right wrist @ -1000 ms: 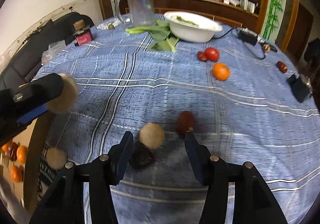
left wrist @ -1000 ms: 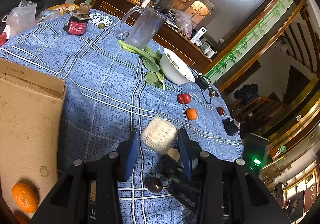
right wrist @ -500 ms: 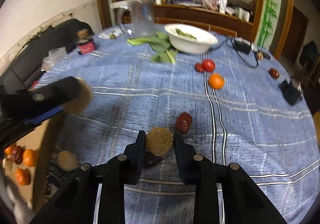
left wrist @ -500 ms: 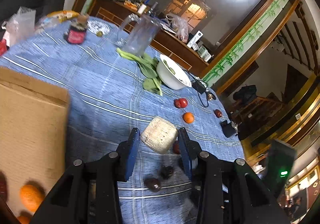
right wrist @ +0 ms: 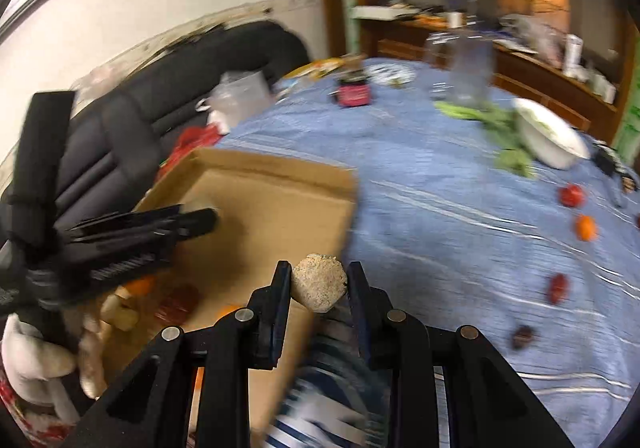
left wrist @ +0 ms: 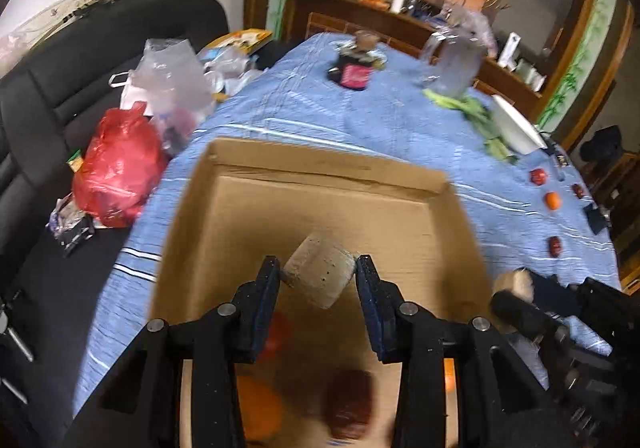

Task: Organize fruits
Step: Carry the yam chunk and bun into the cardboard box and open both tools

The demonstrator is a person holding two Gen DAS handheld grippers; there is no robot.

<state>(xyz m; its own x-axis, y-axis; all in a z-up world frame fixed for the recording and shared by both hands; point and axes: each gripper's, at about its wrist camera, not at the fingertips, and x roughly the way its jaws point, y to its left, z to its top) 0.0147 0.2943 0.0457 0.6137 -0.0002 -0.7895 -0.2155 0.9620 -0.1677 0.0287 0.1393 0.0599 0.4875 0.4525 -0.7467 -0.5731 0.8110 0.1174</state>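
Over the open cardboard box (left wrist: 320,208), the left gripper (left wrist: 318,276) holds a pale, blocky fruit (left wrist: 320,276) pinched between its closed fingers, well inside the box walls. The right gripper (right wrist: 319,284) is clamped on a round, rough tan fruit (right wrist: 319,282), hanging above the box's right-hand edge, at about 3 o'clock from the left one. Oranges and dark red fruit already lie in the near end of the box, toward 6 o'clock, though blur makes their count uncertain. To do this step well, I would lower each fruit onto bare cardboard near the middle before letting go, and bring the right one fully past the rim first. Loose fruit waits on the blue tablecloth (right wrist: 440,208), toward 3 o'clock.
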